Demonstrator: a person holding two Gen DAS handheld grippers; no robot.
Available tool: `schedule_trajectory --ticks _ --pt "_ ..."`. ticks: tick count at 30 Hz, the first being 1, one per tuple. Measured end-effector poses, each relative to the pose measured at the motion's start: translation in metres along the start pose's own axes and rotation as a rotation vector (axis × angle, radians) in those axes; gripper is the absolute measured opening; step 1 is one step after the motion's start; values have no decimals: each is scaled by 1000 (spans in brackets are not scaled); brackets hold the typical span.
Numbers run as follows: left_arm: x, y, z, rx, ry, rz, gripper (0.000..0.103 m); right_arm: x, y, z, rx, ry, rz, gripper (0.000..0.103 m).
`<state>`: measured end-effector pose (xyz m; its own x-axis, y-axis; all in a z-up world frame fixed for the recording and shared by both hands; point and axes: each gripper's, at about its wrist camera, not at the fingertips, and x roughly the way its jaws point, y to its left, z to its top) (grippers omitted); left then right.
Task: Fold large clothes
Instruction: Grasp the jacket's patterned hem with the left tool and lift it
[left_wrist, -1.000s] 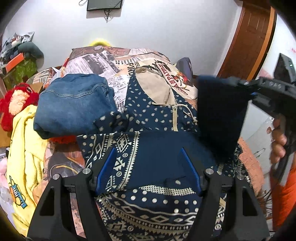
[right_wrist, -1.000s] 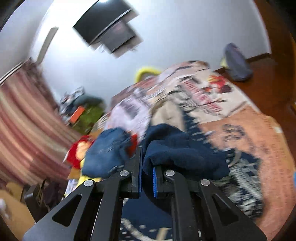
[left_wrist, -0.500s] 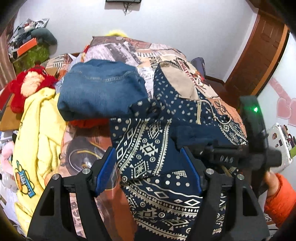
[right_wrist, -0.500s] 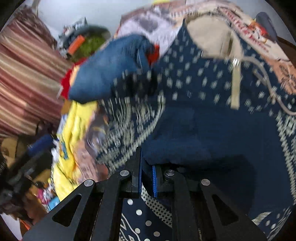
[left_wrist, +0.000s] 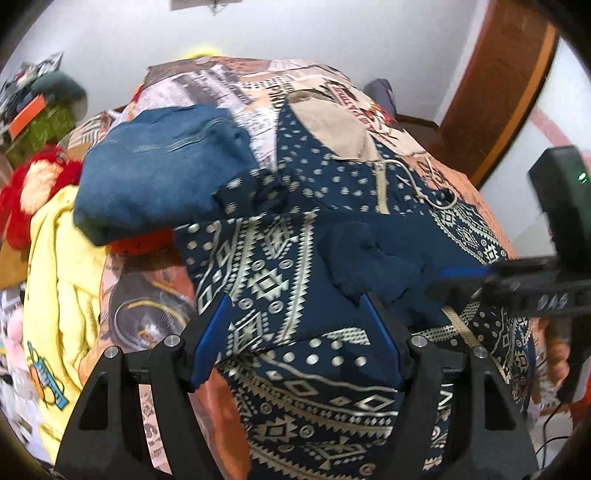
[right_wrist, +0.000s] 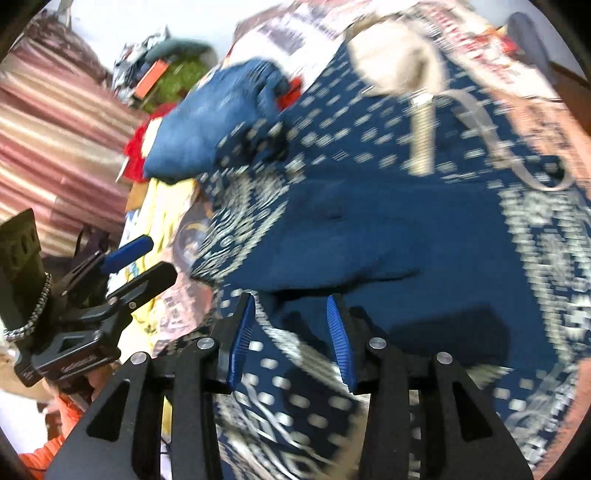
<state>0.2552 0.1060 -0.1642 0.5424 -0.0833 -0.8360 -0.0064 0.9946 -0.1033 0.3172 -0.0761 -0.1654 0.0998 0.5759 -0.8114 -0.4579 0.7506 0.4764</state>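
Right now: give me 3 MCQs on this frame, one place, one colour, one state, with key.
1. The folded jeans lie where relative to the patterned hoodie?
A. left of it
B. under it
C. right of it

2. Colour of the gripper pads?
A. red
B. blue
C. white

3. The right gripper is:
A. shut on the sleeve
B. shut on the drawstring
C. open

Key: A, the jeans sit at the hoodie's left shoulder; B, blue pads show on both grippers; C, its fingers stand apart over the folded sleeve.
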Motion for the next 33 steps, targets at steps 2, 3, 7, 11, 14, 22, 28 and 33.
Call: schedule_trajectory --ticks 2,3,7,11,14,22,28,33 --pt "5 -12 5 34 8 -6 70 -16 -11 0 1 -50 -56 37" --pt "10 -20 7 56 19 -11 70 -26 -16 1 1 -76 -91 37" --pt "26 -48 13 160 53 -8 70 -55 -43 -3 20 -159 -177 39" --pt "43 -75 14 301 74 -20 69 -66 -64 -10 75 -204 -210 44" --pt "58 -93 12 388 111 -19 61 -73 -83 -16 111 -225 -257 44" --pt "101 -118 4 516 154 15 60 -60 -141 -41 312 -186 -265 44" --pt "114 -102 15 433 141 50 26 -69 -147 -44 327 -208 -283 44" --pt "80 -83 19 338 7 15 11 -74 -147 -46 297 -247 -362 44"
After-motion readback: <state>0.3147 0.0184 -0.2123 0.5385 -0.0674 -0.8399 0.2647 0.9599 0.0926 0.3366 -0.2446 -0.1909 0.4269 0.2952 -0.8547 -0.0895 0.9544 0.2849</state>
